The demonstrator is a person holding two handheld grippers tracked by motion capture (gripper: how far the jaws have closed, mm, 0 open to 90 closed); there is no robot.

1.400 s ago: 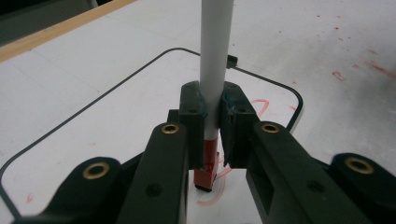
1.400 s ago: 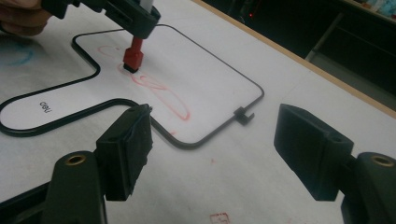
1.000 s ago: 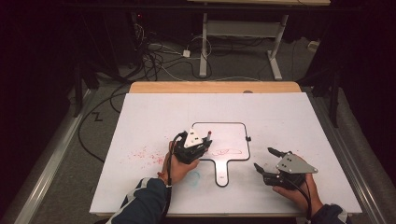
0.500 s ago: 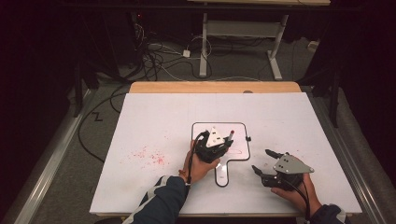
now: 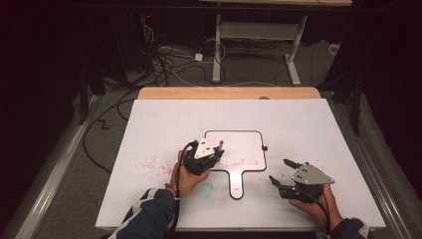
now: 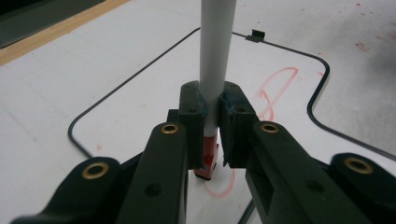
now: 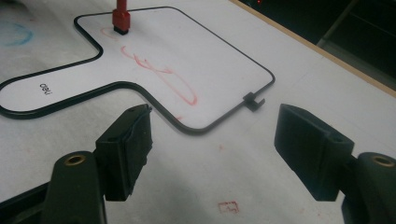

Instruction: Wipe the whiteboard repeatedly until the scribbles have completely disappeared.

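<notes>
A dim room with cables on the floor surrounds a white-topped counter (image 5: 149, 129) with a wooden far edge. Faint red smudges and a small blue scribble mark its surface.

Near the middle lies a small paddle-shaped whiteboard (image 5: 246, 144) with a thin black border, its handle toward the person. Loose red strokes (image 7: 159, 70) run across it.

The left tool (image 5: 211, 157), held in the person's left hand, sits at the whiteboard's left edge. Its jaws are closed tight on a red whiteboard marker (image 6: 215, 60), pinching the white barrel just above the red tip section. The marker stands close to upright, long axis nearly vertical, writing end down at the board beside a red line; from the left gripper view I cannot tell whether the tip actually touches.

The right tool (image 5: 281, 172), in the person's right hand, rests on the counter to the right of the whiteboard's handle, well apart from the marker. Its jaws stand wide apart with nothing between them.

The marker looks light and stiff, with a smooth plastic barrel that could slip or swivel between the pads. A hold low on the barrel, close to the tip as here, should give the steadiest line. The whiteboard seems thin, light and slick, so it may slide under the strokes unless the free tool steadies it.
</notes>
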